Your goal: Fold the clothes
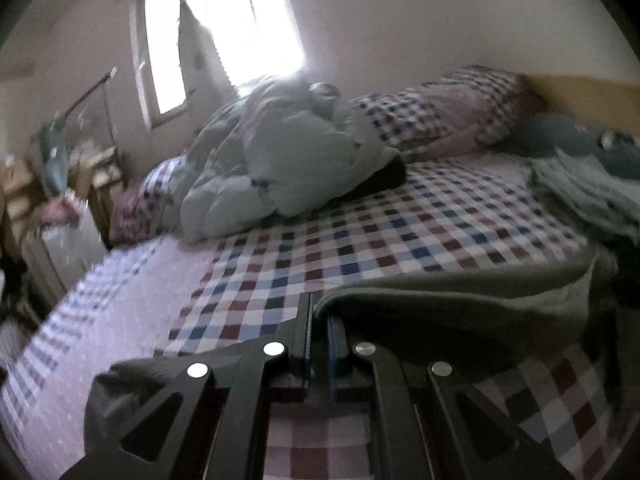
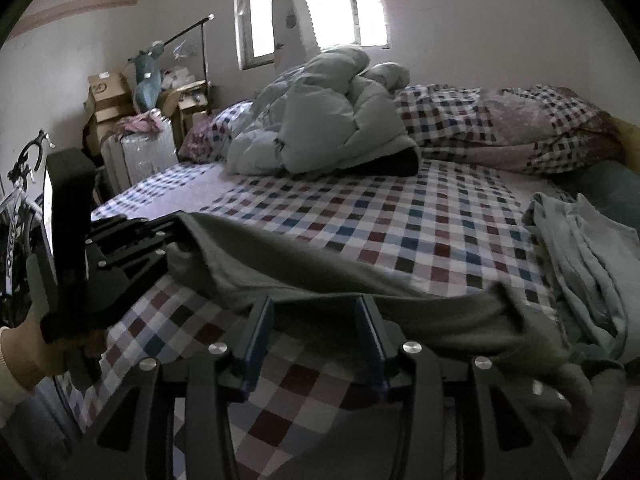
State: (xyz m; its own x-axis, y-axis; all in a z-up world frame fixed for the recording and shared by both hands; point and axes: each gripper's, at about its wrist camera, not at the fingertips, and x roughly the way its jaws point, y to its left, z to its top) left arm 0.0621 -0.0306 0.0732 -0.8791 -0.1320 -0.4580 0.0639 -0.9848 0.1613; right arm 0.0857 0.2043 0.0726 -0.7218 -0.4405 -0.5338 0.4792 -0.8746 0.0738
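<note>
Fingers: left gripper [image 1: 320,320] clenched on grey garment [image 2: 320,272] edge, lifted over checked bed [image 2: 400,208]; right gripper [image 2: 316,336] released, cloth between. Advice: keep edge taut, lay corners square.

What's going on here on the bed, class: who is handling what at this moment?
A person with a gripper in each hand is folding a dark olive garment over a checked bedsheet. The left gripper is shut on one edge of it, holding that edge up. The right gripper is open, the cloth lying between its blue pads without being pinched. A pale green quilt is heaped behind.
</note>
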